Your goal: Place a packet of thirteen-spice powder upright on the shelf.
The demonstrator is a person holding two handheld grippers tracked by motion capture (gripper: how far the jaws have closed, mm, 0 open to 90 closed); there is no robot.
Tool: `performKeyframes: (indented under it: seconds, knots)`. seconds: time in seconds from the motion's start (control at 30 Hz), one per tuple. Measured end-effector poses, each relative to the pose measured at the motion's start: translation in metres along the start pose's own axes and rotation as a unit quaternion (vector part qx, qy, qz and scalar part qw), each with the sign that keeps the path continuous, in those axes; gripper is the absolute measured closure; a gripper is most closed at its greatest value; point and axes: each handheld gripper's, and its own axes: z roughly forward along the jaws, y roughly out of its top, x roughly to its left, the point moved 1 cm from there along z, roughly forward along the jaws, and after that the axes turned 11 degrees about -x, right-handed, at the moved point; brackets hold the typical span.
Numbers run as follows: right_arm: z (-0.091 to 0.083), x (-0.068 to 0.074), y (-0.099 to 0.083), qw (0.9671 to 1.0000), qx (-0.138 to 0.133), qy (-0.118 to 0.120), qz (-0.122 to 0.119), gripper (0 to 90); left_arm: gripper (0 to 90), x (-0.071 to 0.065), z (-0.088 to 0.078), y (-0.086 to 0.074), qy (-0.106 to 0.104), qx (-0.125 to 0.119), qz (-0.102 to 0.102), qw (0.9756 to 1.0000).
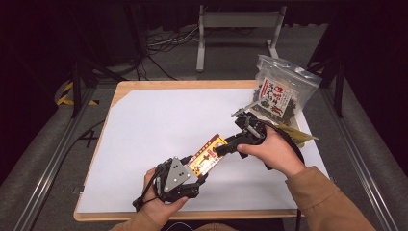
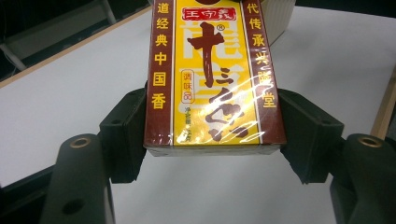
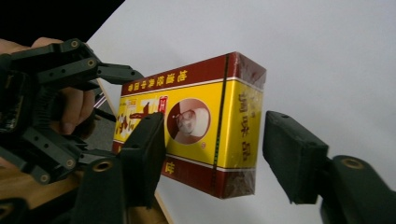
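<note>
A yellow and dark red box (image 1: 207, 155) with Chinese print, wrapped in clear film, hangs slanted above the white sheet. My left gripper (image 1: 198, 168) is shut on its near end; in the left gripper view both pads press the sides of the box (image 2: 212, 79), with the left gripper (image 2: 212, 121) straddling it. My right gripper (image 1: 222, 148) comes from the upper right to the far end. In the right gripper view the box (image 3: 201, 126) sits between the jaws of my right gripper (image 3: 215, 140), which is open, with a gap at the right pad (image 3: 292, 156).
A clear bag of dark dried food (image 1: 281, 91) stands at the table's back right corner. A flat yellow packet (image 1: 296, 135) lies just beyond the right hand. A white sheet (image 1: 159, 120) covers most of the wooden table (image 1: 125, 89).
</note>
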Motion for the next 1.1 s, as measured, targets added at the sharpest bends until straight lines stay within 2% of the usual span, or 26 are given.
performKeyframes:
  seconds: [0.13,0.27,0.43,0.57,0.63,0.73,0.83,0.93,1.0,1.1]
  knots:
    - [-0.002,-0.001,0.002,1.0000,0.007,0.003,0.001,49.8,32.2,0.000,0.002,-0.001,0.001,0.005,0.006,1.0000]
    - [-0.006,-0.002,0.005,0.9999,0.000,0.009,0.014,56.4,32.2,0.001,0.005,-0.002,0.004,0.012,0.014,0.9998]
    - [-0.010,0.003,0.007,0.9997,-0.005,0.012,0.021,64.1,32.0,0.000,0.012,-0.007,0.014,0.035,0.031,0.9988]
    - [-0.013,0.007,0.008,0.9987,-0.015,0.029,0.038,68.9,31.5,-0.001,0.016,-0.010,0.018,0.044,0.026,0.9985]
    - [-0.013,0.009,0.008,0.9989,-0.017,0.025,0.035,69.3,31.2,0.000,0.017,-0.011,0.016,0.047,0.023,0.9985]
    - [-0.013,0.013,0.008,0.9992,-0.019,0.023,0.027,69.5,29.7,0.001,0.018,-0.012,0.011,0.049,0.014,0.9986]
    - [-0.012,0.019,0.009,0.9997,-0.019,0.015,0.003,69.7,27.5,0.005,0.021,-0.014,-0.001,0.061,-0.001,0.9982]
    - [-0.015,0.023,0.010,0.9994,-0.022,-0.007,-0.025,69.6,24.3,0.011,0.022,-0.018,-0.009,0.071,-0.023,0.9972]
    - [-0.018,0.024,0.011,0.9991,-0.025,-0.008,-0.034,69.6,22.4,0.014,0.022,-0.019,-0.015,0.074,-0.032,0.9966]
    - [-0.023,0.026,0.011,0.9977,-0.024,-0.023,-0.059,69.6,21.9,0.017,0.022,-0.020,-0.017,0.077,-0.033,0.9964]
